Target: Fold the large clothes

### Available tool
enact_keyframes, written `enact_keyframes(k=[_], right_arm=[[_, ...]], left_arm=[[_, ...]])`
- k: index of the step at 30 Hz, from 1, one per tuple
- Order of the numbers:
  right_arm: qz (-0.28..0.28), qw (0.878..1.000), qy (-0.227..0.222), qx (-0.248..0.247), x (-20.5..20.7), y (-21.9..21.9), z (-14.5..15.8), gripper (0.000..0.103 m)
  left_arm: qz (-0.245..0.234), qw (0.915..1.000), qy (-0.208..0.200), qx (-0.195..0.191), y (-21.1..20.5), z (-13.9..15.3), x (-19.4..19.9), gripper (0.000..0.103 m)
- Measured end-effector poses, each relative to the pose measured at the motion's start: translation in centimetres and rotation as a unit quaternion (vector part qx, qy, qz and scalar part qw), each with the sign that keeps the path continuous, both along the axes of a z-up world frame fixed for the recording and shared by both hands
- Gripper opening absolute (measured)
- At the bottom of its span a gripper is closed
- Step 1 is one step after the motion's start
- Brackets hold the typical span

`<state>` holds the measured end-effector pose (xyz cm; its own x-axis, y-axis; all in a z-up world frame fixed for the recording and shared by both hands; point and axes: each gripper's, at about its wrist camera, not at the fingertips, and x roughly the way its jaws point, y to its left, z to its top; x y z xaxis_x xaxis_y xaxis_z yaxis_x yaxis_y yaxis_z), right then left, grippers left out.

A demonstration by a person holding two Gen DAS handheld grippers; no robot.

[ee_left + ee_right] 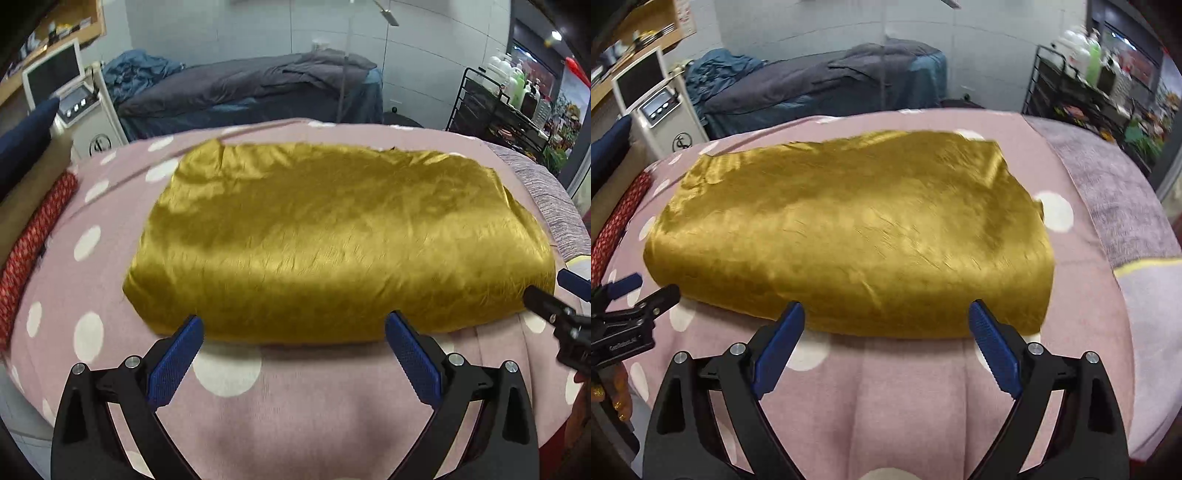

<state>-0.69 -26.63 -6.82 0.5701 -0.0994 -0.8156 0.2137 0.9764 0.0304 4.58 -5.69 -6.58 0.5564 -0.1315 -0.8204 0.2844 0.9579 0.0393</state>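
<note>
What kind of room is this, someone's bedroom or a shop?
Probably a massage or beauty treatment room, not a bedroom: a narrow treatment bed with grey covers, a white machine with a screen, and a black trolley of bottles.

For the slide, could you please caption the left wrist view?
Open left gripper poised at the near edge of a folded golden garment on a pink polka-dot blanket.

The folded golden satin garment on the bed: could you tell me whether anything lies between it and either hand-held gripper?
Nothing visible does. The folded golden satin garment lies just beyond the open left hand-held gripper and right hand-held gripper, only bare pink polka-dot bedspread between.
</note>
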Motion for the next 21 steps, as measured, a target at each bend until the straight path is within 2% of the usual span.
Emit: enact_keyframes(k=[4, 9, 16, 21], right_arm=[[0.01, 1.0, -0.007, -0.006, 1.0, 0.7, 1.5, 0.092], [0.005, 1.0, 0.01, -0.013, 2.0, 0.9, 1.6, 0.092], [-0.001, 0.999, 0.044, -0.027, 1.5, 0.7, 0.4, 0.092], [0.003, 0.999, 0.042, -0.025, 1.0, 0.8, 0.4, 0.092]], left_arm=[[-0.004, 0.9994, -0.007, 0.034, -1.8, 1.1, 0.9, 0.096], [-0.007, 0.9994, 0.013, 0.031, -2.1, 0.7, 1.2, 0.096], [0.0, 0.998, 0.022, 0.06, -1.9, 0.4, 0.5, 0.096], [-0.007, 0.9979, 0.031, 0.057, -1.8, 0.1, 0.2, 0.096]])
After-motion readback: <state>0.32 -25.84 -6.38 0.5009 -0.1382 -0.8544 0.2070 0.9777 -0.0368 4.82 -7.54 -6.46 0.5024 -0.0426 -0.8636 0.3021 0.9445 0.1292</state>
